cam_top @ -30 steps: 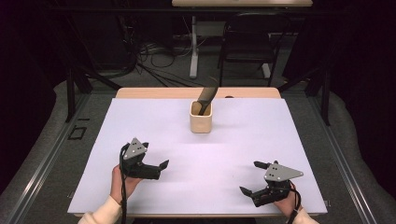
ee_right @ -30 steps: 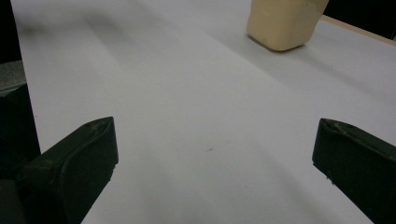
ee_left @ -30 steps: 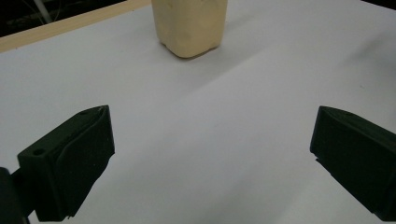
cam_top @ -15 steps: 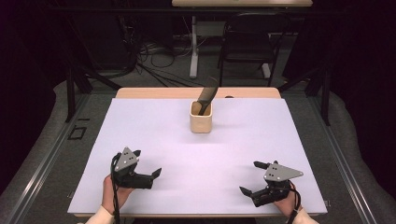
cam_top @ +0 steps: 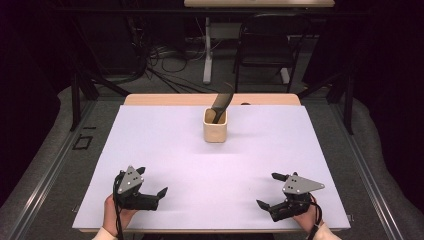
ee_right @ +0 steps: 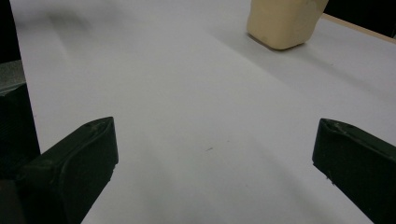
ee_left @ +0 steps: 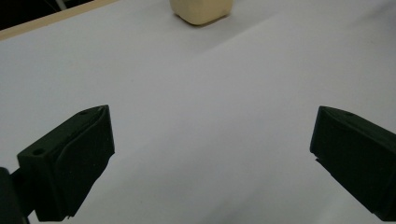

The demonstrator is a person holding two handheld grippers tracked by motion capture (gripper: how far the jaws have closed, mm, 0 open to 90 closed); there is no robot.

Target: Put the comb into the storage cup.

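A table (cam_top: 150, 150) with a white top and a pale wooden far edge stands in a dim room. Around the table the floor (cam_top: 55, 135) is grey, and a small black square outline (cam_top: 82, 143) is marked on it just left of the table. Beyond the table's far edge a black chair (cam_top: 265, 50) stands on the right, beside a white table leg (cam_top: 207, 50) under a second wooden tabletop (cam_top: 260, 3). Dark cables (cam_top: 165, 67) sprawl on the floor left of that leg. The far background is black.
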